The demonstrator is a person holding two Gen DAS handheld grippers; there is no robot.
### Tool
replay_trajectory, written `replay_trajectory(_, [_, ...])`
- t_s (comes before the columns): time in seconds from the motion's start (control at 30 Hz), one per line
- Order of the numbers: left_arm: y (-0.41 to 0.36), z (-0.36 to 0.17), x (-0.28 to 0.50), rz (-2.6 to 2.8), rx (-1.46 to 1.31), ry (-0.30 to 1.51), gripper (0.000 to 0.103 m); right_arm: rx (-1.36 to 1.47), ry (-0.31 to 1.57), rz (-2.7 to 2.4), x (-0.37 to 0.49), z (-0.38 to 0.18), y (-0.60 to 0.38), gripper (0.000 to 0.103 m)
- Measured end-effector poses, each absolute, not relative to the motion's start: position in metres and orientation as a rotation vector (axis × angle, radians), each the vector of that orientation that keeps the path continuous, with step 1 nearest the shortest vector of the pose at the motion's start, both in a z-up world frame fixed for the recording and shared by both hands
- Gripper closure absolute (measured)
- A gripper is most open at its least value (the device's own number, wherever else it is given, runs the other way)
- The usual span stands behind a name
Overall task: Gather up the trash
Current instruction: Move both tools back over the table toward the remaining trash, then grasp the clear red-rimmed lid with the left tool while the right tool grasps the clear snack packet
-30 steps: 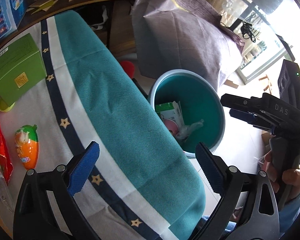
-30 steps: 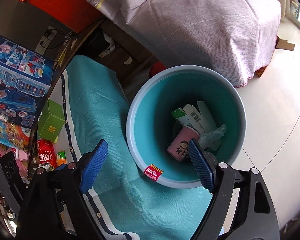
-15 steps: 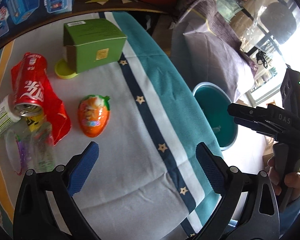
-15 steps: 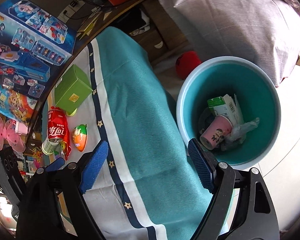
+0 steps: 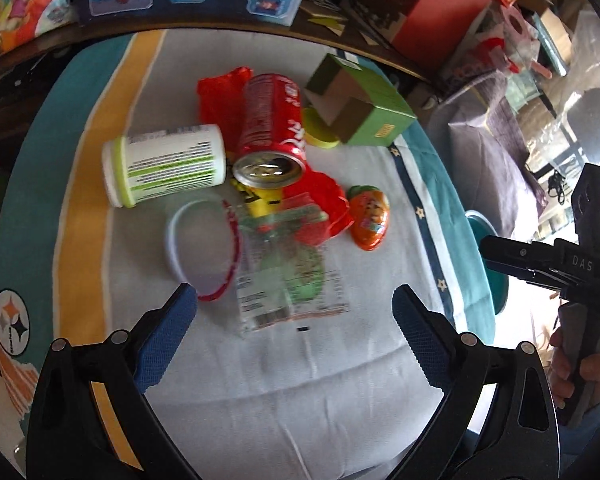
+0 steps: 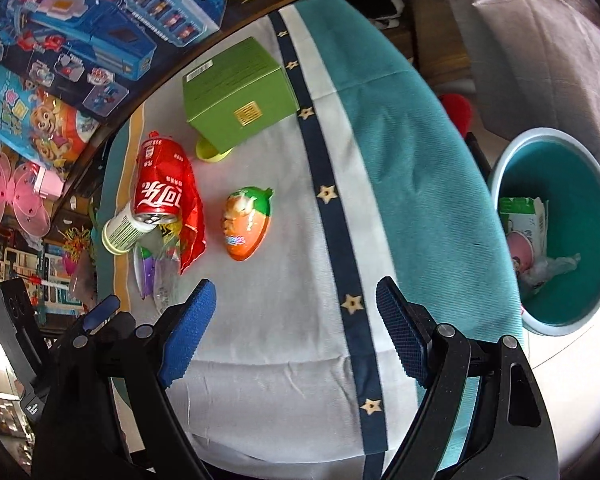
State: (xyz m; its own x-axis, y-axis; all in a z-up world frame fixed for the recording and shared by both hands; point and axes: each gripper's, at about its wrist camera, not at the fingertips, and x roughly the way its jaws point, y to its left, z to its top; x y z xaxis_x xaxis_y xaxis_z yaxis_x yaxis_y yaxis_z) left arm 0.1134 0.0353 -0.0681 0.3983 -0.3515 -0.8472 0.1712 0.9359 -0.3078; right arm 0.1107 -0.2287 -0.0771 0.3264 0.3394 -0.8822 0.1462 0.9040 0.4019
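Trash lies on the cloth-covered table: a red cola can on a red wrapper, a white-and-green tub, a clear plastic bag, an orange carrot-shaped pack and a green box. My left gripper is open and empty, just in front of the clear bag. My right gripper is open and empty over the cloth, short of the carrot pack. The teal bin at the right holds a carton, a pink cup and crumpled plastic.
Toy boxes line the back of the table. A grey-covered bed stands behind the bin. A red ball lies on the floor. The right gripper's handle shows at the right of the left wrist view.
Both grippers have swung left, away from the bin and over the table. The pile of trash has come into the left view; the bin has slid to the right edge.
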Motion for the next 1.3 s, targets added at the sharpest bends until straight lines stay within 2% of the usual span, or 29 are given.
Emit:
replay_trajectory(0.37, [0.102,-0.093,0.108,-0.241,-0.251,1.141,0.005,0.345,1.296,0.273,0.139,-0.089,-0.137,0.024])
replay_trajectory(0.43, [0.109,-0.096,0.108,-0.234,-0.255,1.145,0.005,0.328,1.301,0.299,0.144,-0.092,-0.120,0.026])
replay_trajectory(0.5, [0.114,-0.099,0.107,-0.231,-0.258,1.149,0.005,0.324,1.316,0.321,0.149,-0.098,-0.107,0.038])
replay_trajectory(0.53, [0.116,-0.100,0.107,-0.231,-0.258,1.150,0.005,0.328,1.330,0.336,0.152,-0.102,-0.101,0.040])
replay_trajectory(0.87, [0.125,-0.104,0.110,-0.231,-0.250,1.163,0.005,0.370,1.379,0.353,0.164,-0.130,-0.074,0.041])
replay_trajectory(0.9, [0.125,-0.104,0.111,-0.233,-0.248,1.164,0.005,0.372,1.379,0.357,0.165,-0.131,-0.072,0.045])
replay_trajectory(0.93, [0.124,-0.105,0.112,-0.234,-0.248,1.166,0.005,0.375,1.383,0.368,0.165,-0.133,-0.071,0.054])
replay_trajectory(0.97, [0.123,-0.105,0.113,-0.235,-0.248,1.169,0.005,0.384,1.395,0.386,0.164,-0.134,-0.069,0.072])
replay_trajectory(1.2, [0.109,-0.108,0.120,-0.261,-0.234,1.178,0.005,0.371,1.345,0.396,0.156,-0.113,-0.087,0.085])
replay_trajectory(1.3, [0.098,-0.109,0.128,-0.279,-0.224,1.179,0.005,0.379,1.316,0.379,0.149,-0.102,-0.104,0.086])
